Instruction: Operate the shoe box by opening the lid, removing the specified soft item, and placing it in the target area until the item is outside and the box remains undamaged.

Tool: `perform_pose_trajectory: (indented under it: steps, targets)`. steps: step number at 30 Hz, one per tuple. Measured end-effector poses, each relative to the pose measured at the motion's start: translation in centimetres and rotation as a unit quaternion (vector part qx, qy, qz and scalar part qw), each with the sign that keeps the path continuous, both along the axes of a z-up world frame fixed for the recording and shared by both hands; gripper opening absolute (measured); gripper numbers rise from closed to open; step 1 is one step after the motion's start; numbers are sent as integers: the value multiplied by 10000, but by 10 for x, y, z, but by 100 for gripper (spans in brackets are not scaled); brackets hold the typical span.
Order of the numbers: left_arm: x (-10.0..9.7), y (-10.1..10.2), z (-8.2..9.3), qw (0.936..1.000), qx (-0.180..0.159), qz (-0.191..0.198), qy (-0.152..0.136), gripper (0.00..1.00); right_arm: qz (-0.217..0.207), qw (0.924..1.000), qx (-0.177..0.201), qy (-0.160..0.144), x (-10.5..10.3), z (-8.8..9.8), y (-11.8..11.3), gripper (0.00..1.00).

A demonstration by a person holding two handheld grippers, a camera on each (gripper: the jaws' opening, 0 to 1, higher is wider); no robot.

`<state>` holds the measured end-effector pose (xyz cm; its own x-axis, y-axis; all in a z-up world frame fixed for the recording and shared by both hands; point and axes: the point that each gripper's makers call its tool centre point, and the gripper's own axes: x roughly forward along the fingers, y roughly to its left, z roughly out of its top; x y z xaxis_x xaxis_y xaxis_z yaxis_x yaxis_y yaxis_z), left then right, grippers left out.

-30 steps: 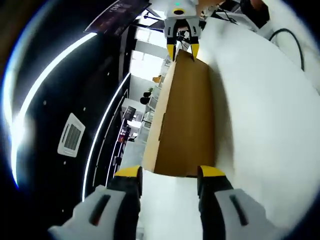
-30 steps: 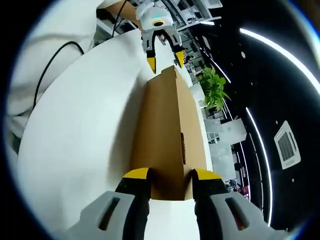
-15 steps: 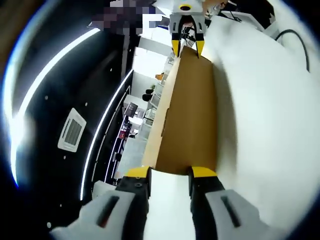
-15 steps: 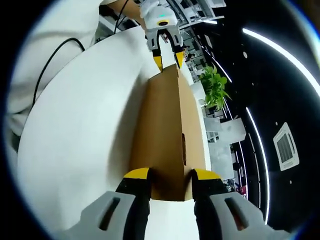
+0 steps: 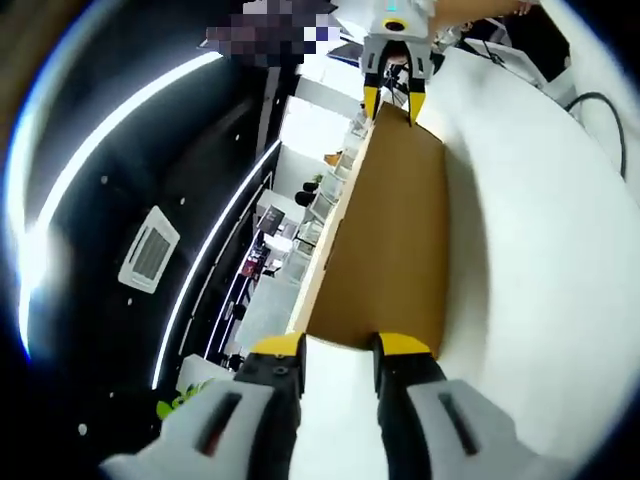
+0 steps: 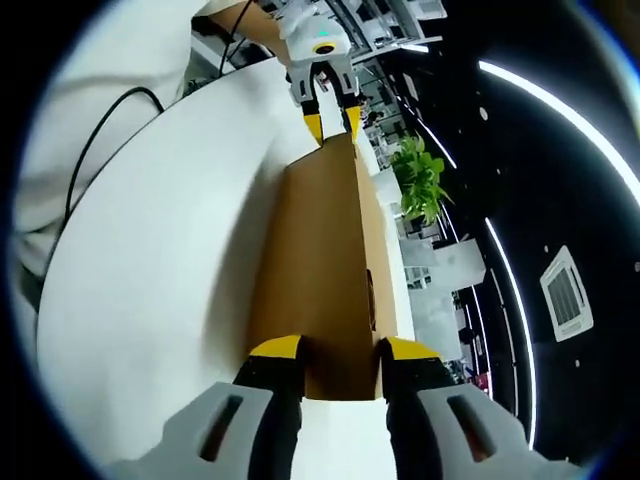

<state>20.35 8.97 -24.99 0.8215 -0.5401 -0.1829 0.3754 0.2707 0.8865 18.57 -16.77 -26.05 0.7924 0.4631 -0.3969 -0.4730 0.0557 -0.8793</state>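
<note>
A brown cardboard shoe box (image 5: 385, 240) lies on the white table (image 5: 545, 260), its lid stretching away from me. My left gripper (image 5: 340, 346) is shut on the near end of the lid, yellow fingertips (image 5: 277, 346) at the cardboard's edge. At the far end, the right gripper (image 5: 394, 95) pinches the opposite end. In the right gripper view the same box (image 6: 320, 250) runs from my right gripper (image 6: 340, 348), shut on its end, to the left gripper (image 6: 327, 122) at the far end. A small slot shows in the box's side wall (image 6: 368, 290). The inside of the box is hidden.
A black cable (image 5: 592, 95) lies on the table beyond the box, also seen as the cable (image 6: 105, 135) in the right gripper view. A green plant (image 6: 420, 180) stands past the table edge. Both views are rolled, with a dark ceiling and light strips to one side.
My left gripper's jaws have closed in on the lid's end. Both views have shifted slightly with the hands. The right gripper's hold looks the same.
</note>
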Motion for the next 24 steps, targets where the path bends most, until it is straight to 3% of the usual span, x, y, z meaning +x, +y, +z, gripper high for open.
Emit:
perform_pose_trajectory:
  steps: [11,13,16,24]
  targets:
    - [0,0,0,9997,257,-8,29,27,2,9999,16,-116,2,7,1,29]
    - [-1,0,1,9997,233,-29,38,31,3,9999,18,-125,2,7,1,29]
    - [-3,-5,5,9997,177,-98,112,36,2,9999,1,-153,1,8,1,29]
    - [5,-20,4,9987,465,-168,74,36,-7,9999,33,-147,0,12,1,29]
